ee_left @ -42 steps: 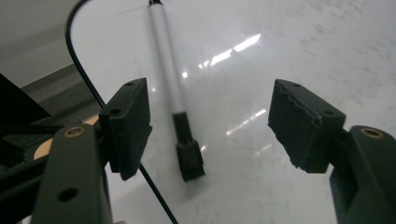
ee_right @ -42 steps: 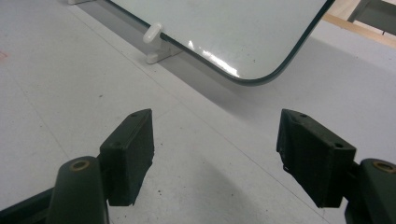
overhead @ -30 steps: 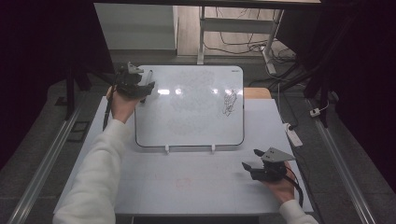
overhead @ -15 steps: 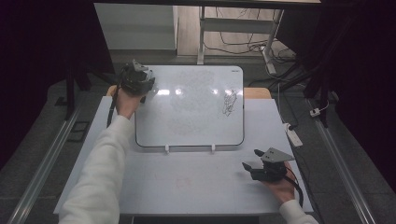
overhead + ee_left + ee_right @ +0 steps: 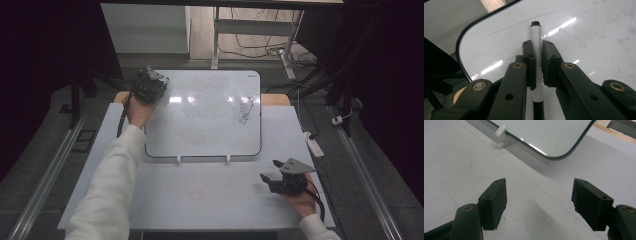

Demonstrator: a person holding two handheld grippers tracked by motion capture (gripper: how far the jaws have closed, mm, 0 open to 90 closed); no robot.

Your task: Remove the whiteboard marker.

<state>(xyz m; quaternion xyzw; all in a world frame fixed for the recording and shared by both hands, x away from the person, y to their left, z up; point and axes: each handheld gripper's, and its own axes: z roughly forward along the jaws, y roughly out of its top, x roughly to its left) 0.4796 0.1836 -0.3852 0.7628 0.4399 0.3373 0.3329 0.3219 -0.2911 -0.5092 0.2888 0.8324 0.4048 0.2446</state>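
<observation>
Whiteboard [image 5: 200, 135] lying flat on a pale table [image 5: 200, 200], seen from above and from both gripper cameras. The left gripper [image 5: 149, 85] sits over the far left corner of the board; in the left gripper view its jaws have just been closing and are now clamped on a marker [image 5: 535, 37], the two pads pressing the white barrel from either side. The marker lies on the board surface near that rounded corner, its black end pointing away from the gripper, and appears not yet lifted. The right gripper [image 5: 280, 181] rests in the person's hand on the bare table in front of the board's near right corner, jaws wide apart with nothing between them; its own view looks past the pads [image 5: 494, 202] toward the board's edge and one white support foot [image 5: 502, 137]. A dark scribble [image 5: 245, 110] stands near the board's right edge, with faint smeared traces across the middle. Judged progress: the marker is secured, so the pick-up is nearly complete; raising it and any writing or wiping on the board remain to be done.
</observation>
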